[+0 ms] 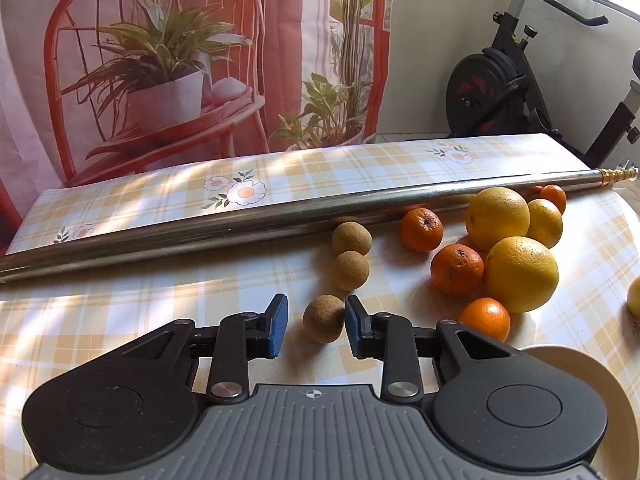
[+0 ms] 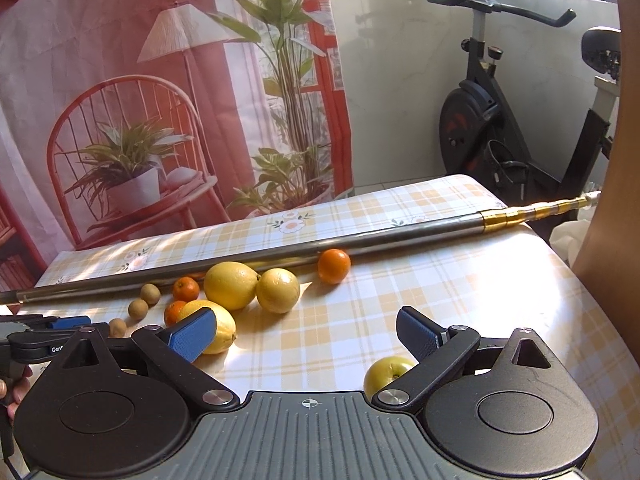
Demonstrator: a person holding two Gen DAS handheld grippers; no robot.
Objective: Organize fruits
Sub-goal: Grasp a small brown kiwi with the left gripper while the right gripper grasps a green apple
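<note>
Left wrist view first: the table point(image 1: 120, 320) is covered in a yellow checked cloth, and a long metal pole point(image 1: 200, 232) is laid across it from the left edge to the right. The left gripper point(image 1: 316, 320) is parked low over the cloth with its jaws only partly apart. The nearest small brown fruit point(image 1: 323, 319) is sat between the blue pads: the right-hand pad looks to be touching it, but a clear gap is left on the other side, so it isn't actually clamped. Two more brown fruits point(image 1: 350, 271) are lined up just behind it towards the pole.

Further right, the mandarins point(image 1: 457, 269) and the big yellow lemons point(image 1: 521, 274) are bunched together, several touching, with one mandarin tucked right against the pole. A cream plate point(image 1: 592, 380) is partly hidden behind the gripper body at the bottom right. An exercise bike point(image 1: 500, 80) is parked behind the table.

Right wrist view: the same pile is seen at the left, and the right gripper point(image 2: 304, 320) is held above the cloth with its jaws spread wide and nothing caught between them. One lemon point(image 2: 224, 328) is partly covered by its left finger, and a yellow-green fruit point(image 2: 386, 372) is half hidden under the right finger. A lone mandarin point(image 2: 334, 266) is left beside the pole.
</note>
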